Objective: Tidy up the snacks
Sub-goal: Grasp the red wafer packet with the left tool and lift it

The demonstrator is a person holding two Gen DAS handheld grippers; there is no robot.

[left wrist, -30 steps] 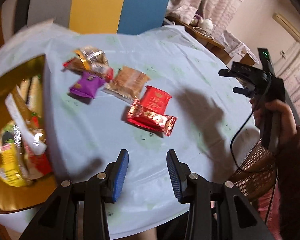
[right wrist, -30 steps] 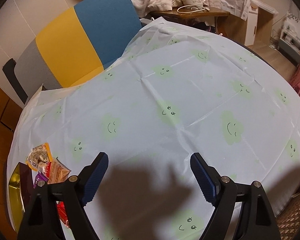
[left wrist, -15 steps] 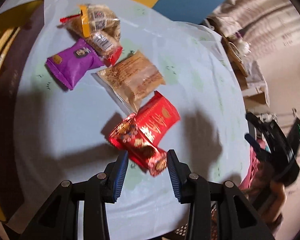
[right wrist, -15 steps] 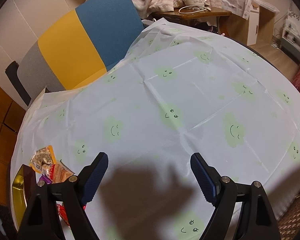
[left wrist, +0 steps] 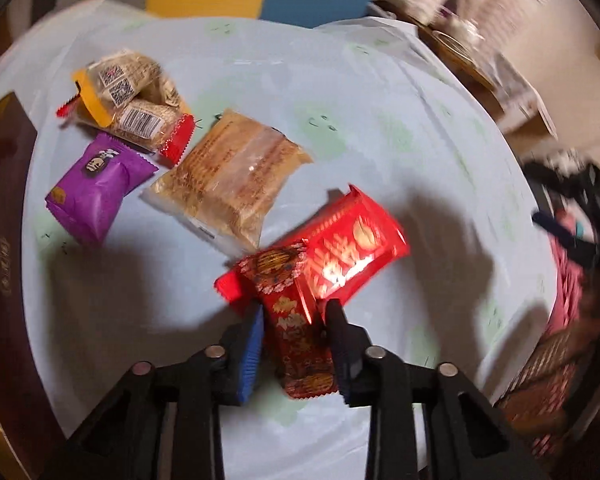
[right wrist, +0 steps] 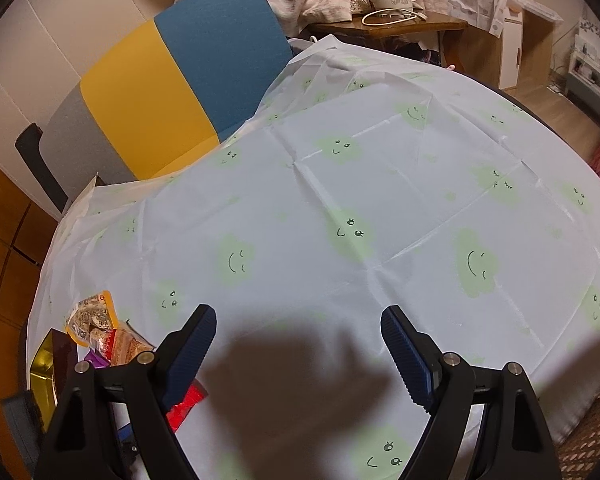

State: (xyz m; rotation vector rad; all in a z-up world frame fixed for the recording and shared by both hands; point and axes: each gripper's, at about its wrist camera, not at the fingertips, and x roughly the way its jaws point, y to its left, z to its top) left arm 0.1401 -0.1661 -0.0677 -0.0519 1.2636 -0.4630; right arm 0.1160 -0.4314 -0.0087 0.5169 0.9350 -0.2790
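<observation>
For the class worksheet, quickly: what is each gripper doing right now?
Left gripper: closing on the patterned red snack packet, which sits between its fingers.
Right gripper: open, holding nothing, above the tablecloth.

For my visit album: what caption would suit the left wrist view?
Left gripper closing on a long red snack packet, other wrapped snacks scattered on the pale tablecloth.

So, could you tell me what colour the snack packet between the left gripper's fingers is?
Red with gold patterning: the snack packet, seen best in the left wrist view.
</observation>
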